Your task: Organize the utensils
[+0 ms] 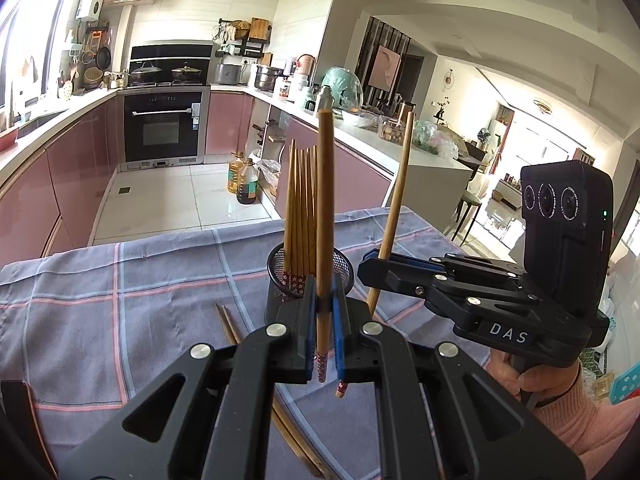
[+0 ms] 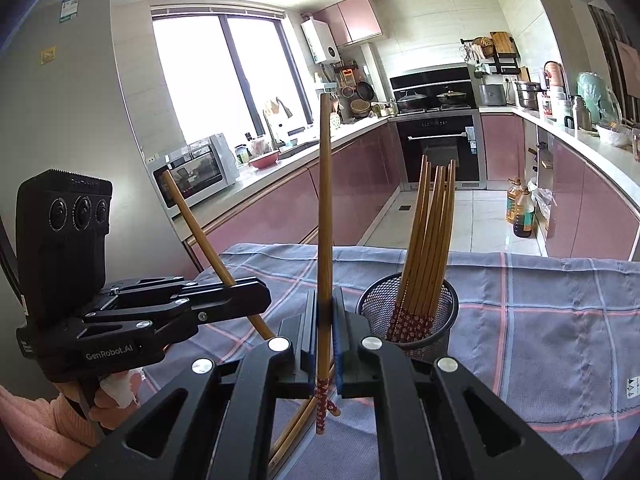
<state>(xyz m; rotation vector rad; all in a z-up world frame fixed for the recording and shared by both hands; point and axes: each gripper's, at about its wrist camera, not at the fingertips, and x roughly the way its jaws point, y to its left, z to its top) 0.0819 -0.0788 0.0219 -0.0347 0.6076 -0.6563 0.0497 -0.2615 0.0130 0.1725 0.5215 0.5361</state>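
A black mesh cup (image 1: 340, 266) (image 2: 444, 300) stands on the checked cloth and holds several wooden chopsticks (image 1: 300, 208) (image 2: 430, 232). My left gripper (image 1: 325, 304) is shut on one upright chopstick (image 1: 325, 208) just in front of the cup. My right gripper (image 2: 326, 312) is shut on another upright chopstick (image 2: 325, 208), left of the cup. In the left wrist view the right gripper (image 1: 370, 260) holds its chopstick (image 1: 394, 208) right of the cup. In the right wrist view the left gripper (image 2: 256, 294) holds its chopstick (image 2: 200, 228). More chopsticks (image 1: 228, 324) (image 2: 292, 432) lie on the cloth.
The table carries a blue-grey cloth with pink lines (image 1: 120, 300) (image 2: 540, 320). Beyond its far edge is a kitchen floor with pink cabinets (image 1: 80, 168), an oven (image 1: 162, 128) and oil bottles (image 1: 244, 180).
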